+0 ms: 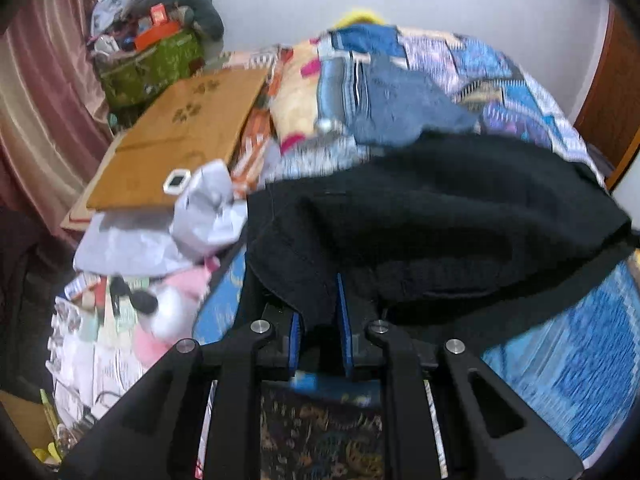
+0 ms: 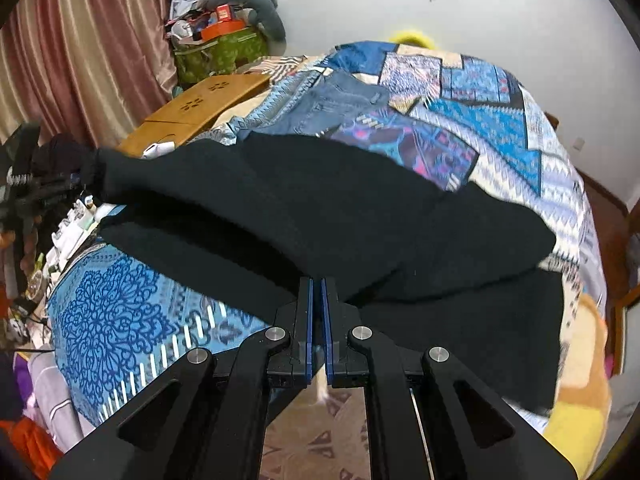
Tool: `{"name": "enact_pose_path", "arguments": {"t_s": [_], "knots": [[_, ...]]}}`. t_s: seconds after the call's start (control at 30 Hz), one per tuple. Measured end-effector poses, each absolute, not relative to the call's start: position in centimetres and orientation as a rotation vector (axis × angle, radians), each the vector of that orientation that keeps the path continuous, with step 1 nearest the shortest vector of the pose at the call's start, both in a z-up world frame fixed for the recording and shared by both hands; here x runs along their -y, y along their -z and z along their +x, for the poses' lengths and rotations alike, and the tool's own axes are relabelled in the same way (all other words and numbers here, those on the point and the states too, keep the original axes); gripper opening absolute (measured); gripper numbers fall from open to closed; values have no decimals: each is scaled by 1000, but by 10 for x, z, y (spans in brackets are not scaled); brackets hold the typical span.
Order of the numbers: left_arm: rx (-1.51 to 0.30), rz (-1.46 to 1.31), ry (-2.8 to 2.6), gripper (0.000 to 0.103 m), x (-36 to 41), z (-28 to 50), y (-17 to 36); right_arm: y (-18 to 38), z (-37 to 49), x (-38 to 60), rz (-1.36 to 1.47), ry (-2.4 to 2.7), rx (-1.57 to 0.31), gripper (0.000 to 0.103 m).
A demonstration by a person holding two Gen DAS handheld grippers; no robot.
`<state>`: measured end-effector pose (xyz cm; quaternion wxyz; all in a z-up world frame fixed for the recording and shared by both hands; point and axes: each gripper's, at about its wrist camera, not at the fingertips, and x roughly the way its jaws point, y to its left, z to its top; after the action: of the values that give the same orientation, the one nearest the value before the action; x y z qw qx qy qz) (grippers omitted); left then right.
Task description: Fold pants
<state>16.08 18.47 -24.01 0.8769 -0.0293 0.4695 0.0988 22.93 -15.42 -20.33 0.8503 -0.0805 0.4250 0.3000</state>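
Jaws of both grippers pinch the black pants (image 2: pixel 320 208), stretched across the bed between them.

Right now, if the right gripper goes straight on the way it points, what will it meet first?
Most likely the black pants, which begin right at the right gripper. Its fingers are shut, seemingly on the fabric's edge. The patterned bedspread lies behind; depth is unclear.

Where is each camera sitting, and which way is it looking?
Left wrist: on the left gripper, looking down its fingers at the bed; its blue pads pinch the black pants.
Right wrist: on the right gripper, looking over the bed; its jaws are shut at the pants' edge.
Shared: pants, bed, folded jeans, wooden board.
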Motion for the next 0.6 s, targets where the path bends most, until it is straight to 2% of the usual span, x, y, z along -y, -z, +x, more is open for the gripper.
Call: {"name": "enact_pose_path", "arguments": {"t_s": [0.17, 0.4, 0.5, 0.57, 0.6], "knots": [[-1002, -53, -200, 20, -180, 148, 254, 217, 224, 155, -127, -621, -933, 4], [-992, -71, -256, 22, -185, 134, 238, 208, 220, 164, -81, -624, -927, 4], [-947, -54, -271, 31, -186, 128, 220, 201, 219, 171, -64, -623, -926, 4], [-914, -47, -277, 44, -186, 129, 206, 195, 220, 175, -49, -618, -918, 5], [-895, -42, -281, 47, -186, 130, 199, 191, 221, 179, -44, -609, -909, 5]]}}
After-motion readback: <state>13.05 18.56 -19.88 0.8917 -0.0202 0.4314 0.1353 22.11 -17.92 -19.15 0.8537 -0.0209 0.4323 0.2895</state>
